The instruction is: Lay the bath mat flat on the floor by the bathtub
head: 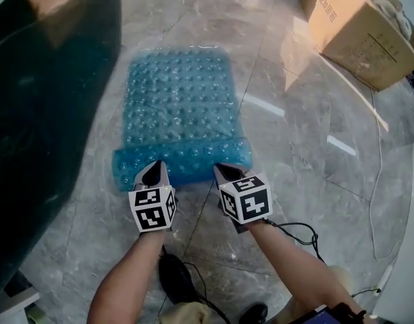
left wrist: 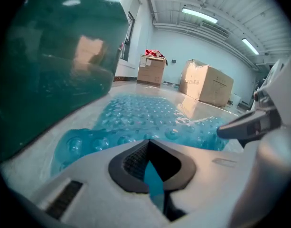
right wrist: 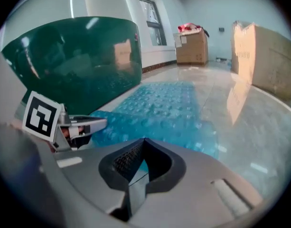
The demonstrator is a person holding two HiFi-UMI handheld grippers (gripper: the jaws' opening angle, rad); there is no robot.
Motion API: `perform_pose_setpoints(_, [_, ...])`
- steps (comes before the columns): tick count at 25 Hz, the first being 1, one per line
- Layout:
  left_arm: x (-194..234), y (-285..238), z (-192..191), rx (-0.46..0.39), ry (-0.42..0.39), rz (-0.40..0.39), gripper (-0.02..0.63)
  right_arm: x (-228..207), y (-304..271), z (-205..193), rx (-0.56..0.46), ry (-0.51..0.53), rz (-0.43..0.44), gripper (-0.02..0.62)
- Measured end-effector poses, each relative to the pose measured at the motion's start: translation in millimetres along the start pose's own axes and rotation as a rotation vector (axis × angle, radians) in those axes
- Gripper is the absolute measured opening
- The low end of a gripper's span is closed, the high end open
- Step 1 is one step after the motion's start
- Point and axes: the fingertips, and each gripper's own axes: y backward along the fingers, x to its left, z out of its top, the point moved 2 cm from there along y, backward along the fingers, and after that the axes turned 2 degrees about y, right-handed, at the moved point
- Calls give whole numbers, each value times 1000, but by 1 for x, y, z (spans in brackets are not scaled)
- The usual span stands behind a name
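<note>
– Polished grey floor [head: 294,154], veined like marble. What lies on it?
– The bath mat [head: 179,106]: clear blue soft plastic, rectangular, studded all over with round bubbles. It lies alongside the dark green bathtub [head: 44,100], whose glossy curved wall fills the left side. Most of the mat is flat on the floor; the near end is curled into a roll.
– And your claws?
– Both are clenched on that rolled near end. My left claw [head: 152,171] nips it near the tub-side corner; the left gripper view shows a thin blue sliver of mat in the pinch. My right claw [head: 228,171] bites the other end of the roll; its own view shows a paler strip in the closed jaws, harder to read.
– What can't you see?
– The tub's rim and inside are cut off. The roll hides the mat's very edge. A cardboard box [head: 358,32] at the far right runs out of frame.
– Room to move?
– Bare floor lies open beyond the mat's far edge and to its right, as far as the box. The mat's left edge is just beside the tub. Thin cables [head: 301,231] trail on the floor by my right wrist.
</note>
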Motion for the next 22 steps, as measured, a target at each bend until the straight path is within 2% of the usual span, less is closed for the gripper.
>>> perform_pose_setpoints(3, [-4,10,-18,27,25,8,-3,-7,7,27,-52,97,-61,8])
perform_pose_setpoints(5, [-4,18,-26,35,32,-5,-2,-10,-3,34,-35,92,-78,8])
perform_pose_setpoints(8, [-9,31,-26,30,34,-42,-2,-15,-17,24,12,88,-117,8])
perform_pose_setpoints(10, [-13,39,-20,20,59,-39,-1,-15,-17,11,32,99,-140,6])
perform_pose_setpoints(15, [-16,56,-22,31,155,-18,-2,-4,-7,-13,58,84,-123,6])
perform_pose_setpoints(19, [-21,69,-3,-59,115,-33,-2,-2,-3,-29,88,87,-97,7])
perform_pose_setpoints(22, [-14,55,2,-41,100,-13,0,4,4,-44,111,106,-94,6])
